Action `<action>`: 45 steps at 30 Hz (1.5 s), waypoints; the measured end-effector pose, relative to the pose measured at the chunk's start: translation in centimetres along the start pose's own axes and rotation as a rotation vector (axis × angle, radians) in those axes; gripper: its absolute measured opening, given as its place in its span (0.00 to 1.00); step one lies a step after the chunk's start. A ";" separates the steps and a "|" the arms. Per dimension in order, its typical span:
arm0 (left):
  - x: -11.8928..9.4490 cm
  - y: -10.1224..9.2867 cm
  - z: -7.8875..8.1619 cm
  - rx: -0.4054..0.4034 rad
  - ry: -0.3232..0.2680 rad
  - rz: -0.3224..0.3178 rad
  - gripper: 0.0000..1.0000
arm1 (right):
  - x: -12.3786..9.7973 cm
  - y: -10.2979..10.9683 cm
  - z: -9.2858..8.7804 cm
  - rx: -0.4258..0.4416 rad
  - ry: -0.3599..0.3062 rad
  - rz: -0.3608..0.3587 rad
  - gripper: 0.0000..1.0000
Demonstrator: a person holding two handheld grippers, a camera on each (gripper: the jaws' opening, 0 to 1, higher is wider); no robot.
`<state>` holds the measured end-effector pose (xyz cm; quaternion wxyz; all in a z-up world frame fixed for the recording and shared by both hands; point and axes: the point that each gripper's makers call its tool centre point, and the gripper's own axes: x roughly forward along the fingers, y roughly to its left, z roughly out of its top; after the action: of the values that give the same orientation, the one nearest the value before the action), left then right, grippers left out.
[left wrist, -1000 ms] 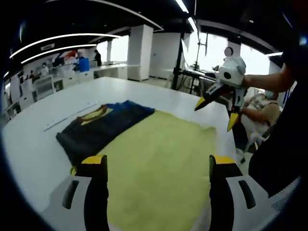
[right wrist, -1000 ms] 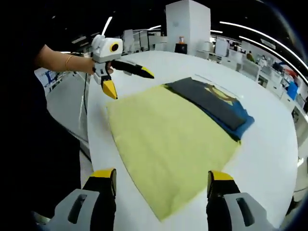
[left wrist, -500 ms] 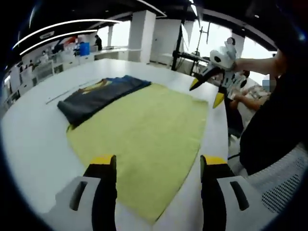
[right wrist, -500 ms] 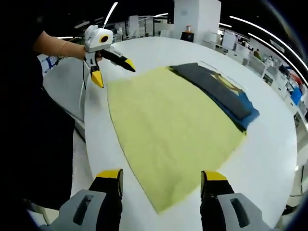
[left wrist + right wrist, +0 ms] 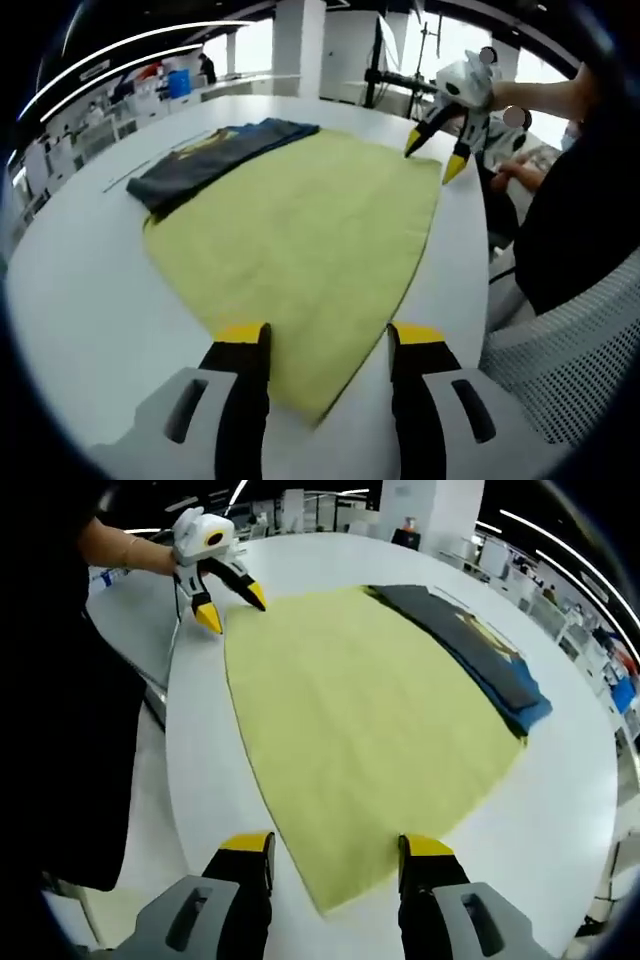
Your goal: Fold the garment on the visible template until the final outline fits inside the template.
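A: Left gripper view first. The left claw point(image 5: 322, 345) has dropped toward the near corner of the yellow cloth point(image 5: 300, 225); that corner now sits right between its jaws. A second ago it hung higher, with the jaws further apart. Jaws released, not clamped on fabric yet.

B: And the right claw point(image 5: 440, 155) in that view?

A: At the far corner on the same edge, tips down near the cloth. Parted, nothing in it. It has come lower too.

B: So what's the read?

A: Both are lining up on two corners of one edge. Looks like a setup for the next fold. The folded dark garment point(image 5: 215, 160) lies along the far edge of the yellow cloth, touching or slightly overlapping it. I can't tell which piece is the template.

B: Right gripper view?

A: Same story mirrored. Right claw point(image 5: 332, 865) straddles its near corner of the yellow cloth point(image 5: 360, 720), jaws apart, no grip. Left claw point(image 5: 230, 600) is at the far corner, open. Dark garment point(image 5: 470, 650) lies along the right-hand edge.

B: Counts?

A: Two claws, one yellow cloth, one folded dark garment, one white tabletop point(image 5: 560, 800). All in the workspace, nothing hanging off.
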<state>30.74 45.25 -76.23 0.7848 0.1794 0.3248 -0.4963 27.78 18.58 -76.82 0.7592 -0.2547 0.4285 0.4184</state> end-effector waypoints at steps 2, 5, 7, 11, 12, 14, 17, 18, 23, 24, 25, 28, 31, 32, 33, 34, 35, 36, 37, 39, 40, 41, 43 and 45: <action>-0.1 -0.1 -0.2 0.055 0.025 0.002 0.42 | 0.0 -0.1 -0.1 -0.005 0.003 0.001 0.45; -0.1 -0.6 -0.4 0.093 0.042 -0.009 0.40 | 0.1 0.2 -0.1 -0.004 0.003 0.018 0.42; 0.0 -0.8 -0.3 0.094 0.042 -0.017 0.39 | 0.1 0.0 -0.1 0.003 -0.001 0.018 0.40; 0.1 -0.4 -0.2 0.102 0.036 0.007 0.34 | 0.1 -0.4 0.0 0.016 -0.004 0.012 0.35; 0.1 -0.2 -0.1 0.108 0.033 0.011 0.32 | 0.0 -0.5 0.1 0.016 -0.005 0.009 0.33; 0.2 -0.1 0.0 0.096 0.024 0.013 0.31 | 0.1 -0.8 0.1 0.021 -0.008 0.005 0.28; 0.2 0.0 0.1 0.101 0.026 0.024 0.23 | 0.1 -1.1 0.1 0.031 -0.012 -0.006 0.23; 0.2 0.2 0.1 0.110 0.034 0.035 0.19 | 0.1 -1.1 0.2 0.030 -0.016 -0.009 0.21; 0.4 0.6 0.1 0.061 0.054 0.050 0.06 | 0.3 -1.7 0.3 0.016 -0.028 -0.044 0.03; 0.4 0.7 0.1 0.062 0.056 0.055 0.05 | 0.3 -1.7 0.4 0.025 -0.030 -0.045 0.02; 0.4 0.9 0.1 0.064 0.060 0.062 0.03 | 0.3 -1.8 0.4 0.034 -0.031 -0.046 0.02; 0.4 1.1 0.1 0.029 0.086 0.077 0.01 | 0.3 -1.9 0.4 0.040 -0.036 -0.054 0.01; 0.3 1.2 0.0 0.005 0.111 0.088 0.01 | 0.2 -1.9 0.4 0.073 -0.043 -0.053 0.00; 0.2 1.2 0.1 0.002 0.115 0.087 0.01 | 0.1 -2.0 0.5 0.082 -0.048 -0.060 0.00; 0.0 1.1 0.4 0.003 0.121 0.093 0.01 | -0.1 -2.0 0.6 0.093 -0.054 -0.064 0.00; -0.1 1.1 0.6 0.004 0.128 0.098 0.01 | -0.2 -2.0 0.6 0.096 -0.056 -0.063 0.00; -0.3 1.1 0.9 0.007 0.134 0.101 0.01 | -0.4 -2.0 0.7 0.097 -0.061 -0.065 0.00; -0.5 1.1 1.0 0.002 0.138 0.106 0.01 | -0.5 -2.0 0.8 0.101 -0.064 -0.067 0.00; -0.6 1.2 1.2 -0.008 0.142 0.111 0.01 | -0.7 -2.0 0.9 0.119 -0.072 -0.067 0.00; -0.9 1.2 1.5 -0.033 0.150 0.110 0.01 | -1.1 -2.0 1.1 0.137 -0.077 -0.067 0.00; -1.1 1.2 1.7 -0.033 0.153 0.107 0.01 | -1.2 -2.0 1.2 0.138 -0.077 -0.067 0.00; -1.3 1.2 1.9 -0.032 0.156 0.110 0.01 | -1.5 -1.9 1.4 0.142 -0.080 -0.066 0.00; -1.7 1.1 2.1 -0.005 0.170 0.109 0.01 | -1.9 -1.9 1.6 0.147 -0.081 -0.065 0.00; -2.1 1.1 2.5 -0.003 0.180 0.114 0.01 | -2.4 -1.7 2.1 0.147 -0.081 -0.062 0.00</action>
<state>31.92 45.62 -73.03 0.7798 0.2403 0.3841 -0.4321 29.46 18.19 -73.63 0.8052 -0.1945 0.4188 0.3720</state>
